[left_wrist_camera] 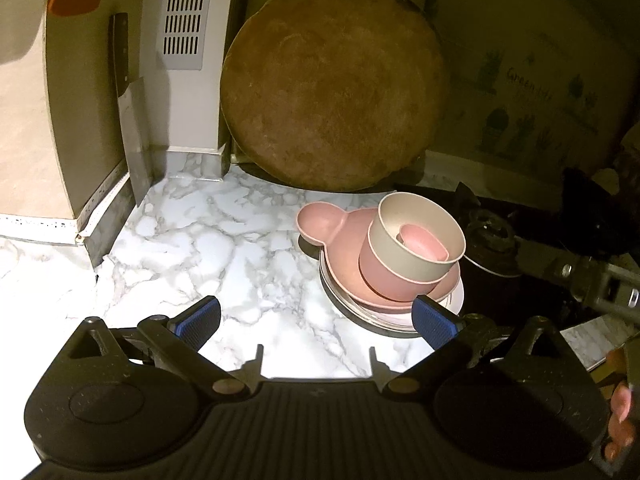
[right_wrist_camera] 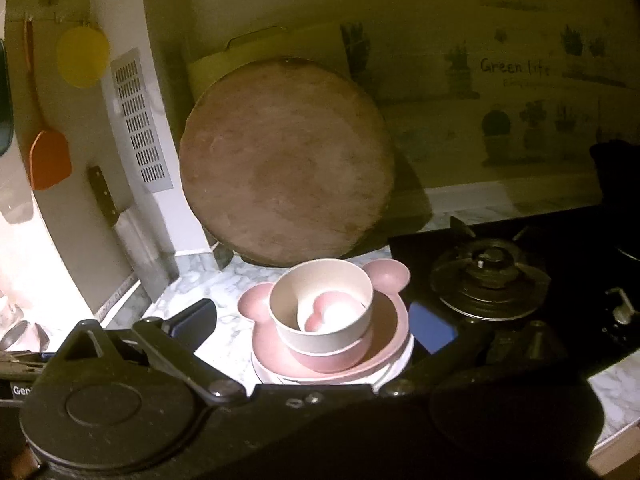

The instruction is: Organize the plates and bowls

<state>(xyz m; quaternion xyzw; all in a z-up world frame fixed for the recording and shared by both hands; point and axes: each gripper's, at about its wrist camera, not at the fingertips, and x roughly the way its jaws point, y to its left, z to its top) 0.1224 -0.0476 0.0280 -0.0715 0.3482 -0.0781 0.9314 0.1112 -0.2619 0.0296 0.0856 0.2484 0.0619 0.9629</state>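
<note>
we see both our left gripper (left_wrist_camera: 316, 322) and right gripper (right_wrist_camera: 314, 330) spread apart and empty, with the stacked bowls (left_wrist_camera: 408, 252) on plates (left_wrist_camera: 384, 312) just left of the stove burner (right_wrist_camera: 490, 280).

The left gripper (left_wrist_camera: 316, 322) is a matte black plastic frame — ribbed along its middle, with a round raised cap at each side and brass-coloured pivot screws on the linkage arms. Its fingers (left_wrist_camera: 198, 320) carry blue textured pads. The right gripper (right_wrist_camera: 316, 320) has the same black frame and blue pads.
</note>
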